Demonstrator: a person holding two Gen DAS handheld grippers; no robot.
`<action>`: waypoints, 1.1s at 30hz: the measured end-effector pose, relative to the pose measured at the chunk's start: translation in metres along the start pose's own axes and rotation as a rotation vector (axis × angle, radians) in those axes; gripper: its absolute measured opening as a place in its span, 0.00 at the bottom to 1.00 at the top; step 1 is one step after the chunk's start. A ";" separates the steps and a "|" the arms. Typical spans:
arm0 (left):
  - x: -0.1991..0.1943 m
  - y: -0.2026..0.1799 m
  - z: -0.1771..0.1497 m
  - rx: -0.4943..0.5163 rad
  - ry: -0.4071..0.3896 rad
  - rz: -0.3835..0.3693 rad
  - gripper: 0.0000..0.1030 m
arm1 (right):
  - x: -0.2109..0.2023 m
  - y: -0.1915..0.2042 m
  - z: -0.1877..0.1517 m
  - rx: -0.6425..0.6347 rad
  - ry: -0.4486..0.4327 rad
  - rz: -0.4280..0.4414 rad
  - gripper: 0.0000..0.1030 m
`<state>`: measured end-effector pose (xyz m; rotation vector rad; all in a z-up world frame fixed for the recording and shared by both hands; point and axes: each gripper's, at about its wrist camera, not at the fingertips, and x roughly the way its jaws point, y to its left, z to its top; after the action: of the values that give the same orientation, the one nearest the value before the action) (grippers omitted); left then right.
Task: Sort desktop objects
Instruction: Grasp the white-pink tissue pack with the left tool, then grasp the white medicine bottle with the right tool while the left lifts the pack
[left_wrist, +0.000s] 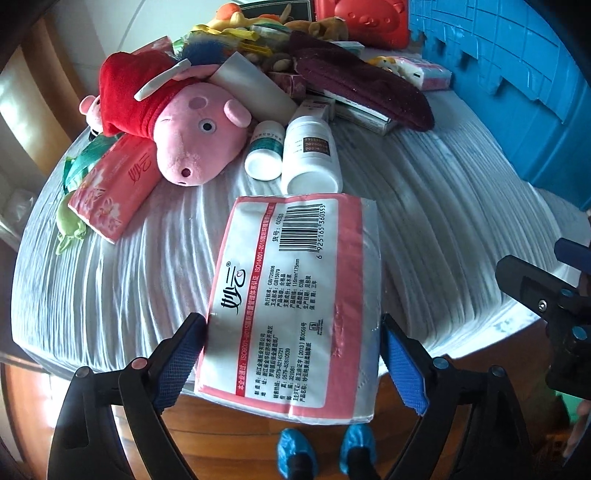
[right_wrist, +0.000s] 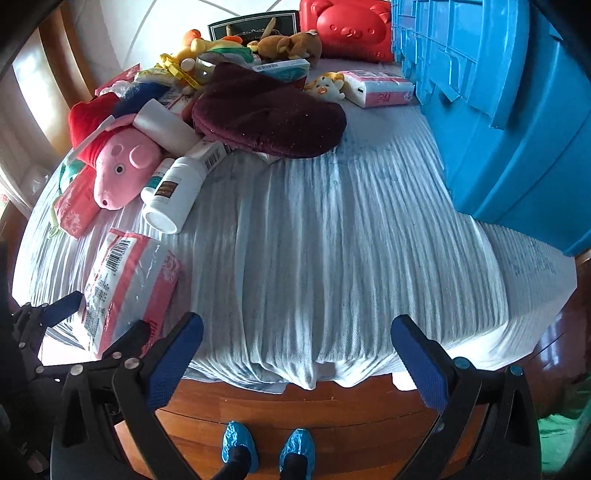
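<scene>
Squarely between my left gripper's (left_wrist: 293, 363) wide fingers lies the tissue pack (left_wrist: 291, 302), long axis running away from me; my right gripper (right_wrist: 297, 358) gapes empty, farther off.

My left claw (left_wrist: 291, 354) points forward, its blue-padded fingers (left_wrist: 177, 365) spread with one on either side of a tissue pack, neither clearly pressing it. My right claw (right_wrist: 295, 358) sits beside it, fingers (right_wrist: 421, 365) wide apart, gripping nothing.

Pink-and-white tissue pack (left_wrist: 291, 306) with black barcode; pink pig plush (left_wrist: 192, 136) in red; maroon cloth (right_wrist: 269, 114); blue crate (right_wrist: 498, 110); white ribbed worktop cover (right_wrist: 332, 240).
</scene>
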<state>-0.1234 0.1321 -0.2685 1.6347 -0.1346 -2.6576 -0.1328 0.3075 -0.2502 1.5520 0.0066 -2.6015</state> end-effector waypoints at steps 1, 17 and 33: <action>0.000 0.001 0.001 -0.007 -0.003 -0.001 0.89 | 0.003 0.001 0.001 -0.005 0.002 0.005 1.00; 0.009 0.075 0.021 -0.178 -0.039 0.086 0.83 | 0.031 0.051 0.042 -0.078 -0.016 0.125 1.00; 0.041 0.105 0.051 -0.196 -0.032 0.078 0.84 | 0.110 0.112 0.093 -0.082 0.054 0.157 0.48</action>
<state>-0.1905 0.0288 -0.2729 1.4971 0.0598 -2.5478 -0.2548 0.1798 -0.2962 1.5292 -0.0043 -2.4087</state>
